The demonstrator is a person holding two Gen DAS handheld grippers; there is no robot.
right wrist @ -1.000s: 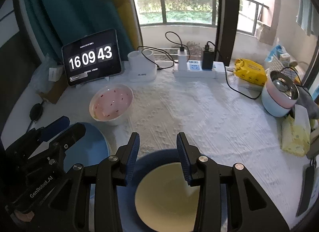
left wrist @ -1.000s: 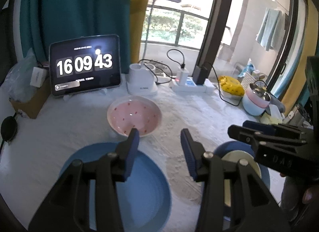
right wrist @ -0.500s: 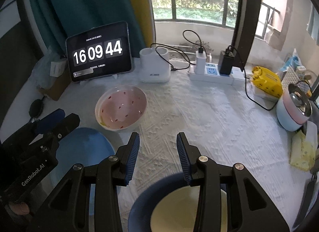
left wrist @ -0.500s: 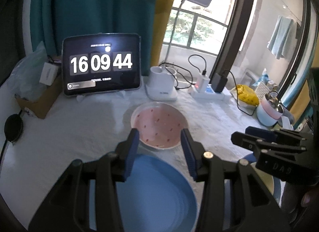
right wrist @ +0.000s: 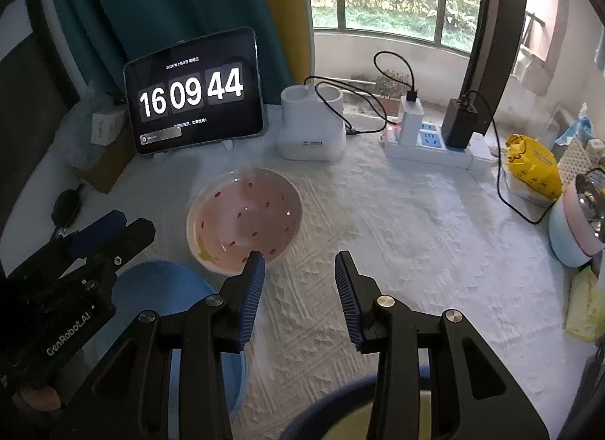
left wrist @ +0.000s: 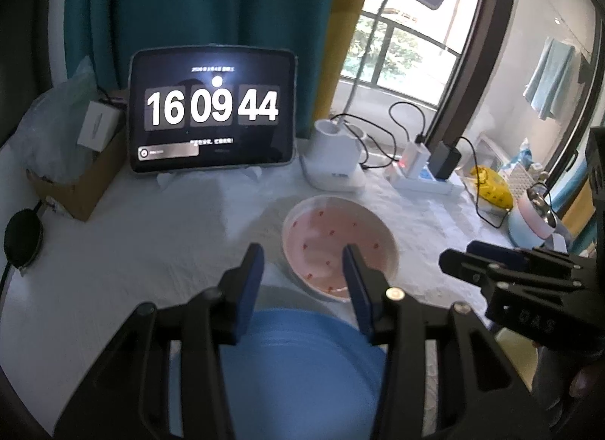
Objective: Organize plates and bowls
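Observation:
A pink bowl with red specks [left wrist: 338, 247] [right wrist: 245, 220] sits mid-table on the white cloth. A light blue plate [left wrist: 298, 368] [right wrist: 159, 285] lies in front of it, under my left gripper [left wrist: 302, 281], which is open and empty above the plate's far rim. My right gripper [right wrist: 298, 285] is open and empty over bare cloth, to the right of the pink bowl. A dark blue plate [right wrist: 332, 406] holding a cream bowl [right wrist: 355, 425] shows at the bottom edge of the right wrist view, mostly hidden by the gripper.
A tablet showing a clock [right wrist: 193, 95] stands at the back left, a white lamp base [right wrist: 312, 126] and power strip [right wrist: 431, 145] behind the bowl. A cardboard box [left wrist: 79, 175] is at left; a yellow pack [right wrist: 533, 167] and pink-blue pot [right wrist: 578, 228] at right.
Both grippers have pulled back and risen. The left view has swung left, so the pink bowl now sits to the right. The dark blue plate with the cream bowl has slid to the bottom edge.

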